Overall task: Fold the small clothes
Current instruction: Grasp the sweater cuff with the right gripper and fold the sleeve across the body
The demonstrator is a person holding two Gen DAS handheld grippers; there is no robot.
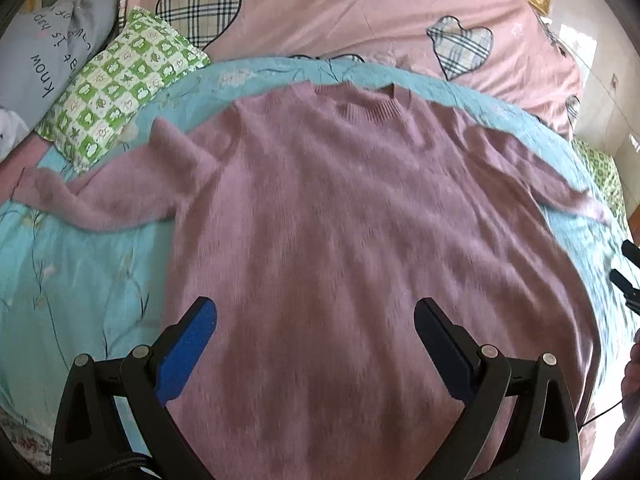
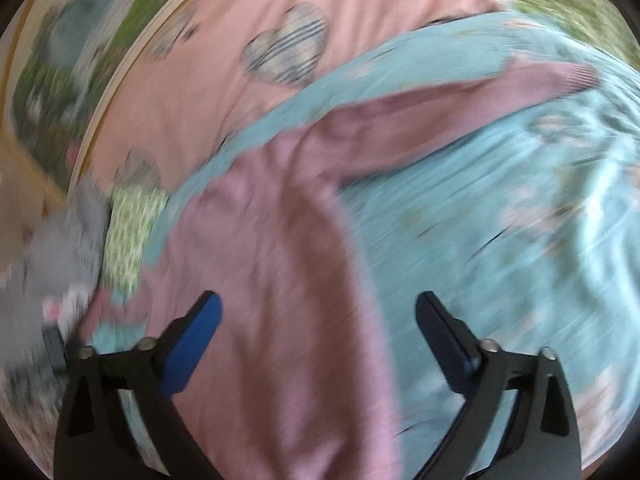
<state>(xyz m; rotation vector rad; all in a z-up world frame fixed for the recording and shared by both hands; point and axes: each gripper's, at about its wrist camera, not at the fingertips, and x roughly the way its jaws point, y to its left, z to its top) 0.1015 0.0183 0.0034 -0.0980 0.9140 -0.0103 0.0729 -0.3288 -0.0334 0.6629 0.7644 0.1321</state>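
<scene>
One fuzzy mauve knit sweater point(image 1: 340, 220), flat

Sweater point(image 1: 340, 216) spread flat on bed sheet point(image 1: 80, 272); pillow point(image 1: 120, 84) beyond left sleeve point(image 1: 108, 196); quilt point(image 1: 340, 12) behind collar.

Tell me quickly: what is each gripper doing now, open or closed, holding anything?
Left gripper: open, empty, above the pink sweater.
Right gripper: open, holding nothing, over the sweater's edge.

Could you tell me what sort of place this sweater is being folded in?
Most likely a bedroom: the mauve sweater lies spread on a bed's light blue floral quilt, with a pink heart-patterned duvet behind it and a green checked pillow beside it.
</scene>
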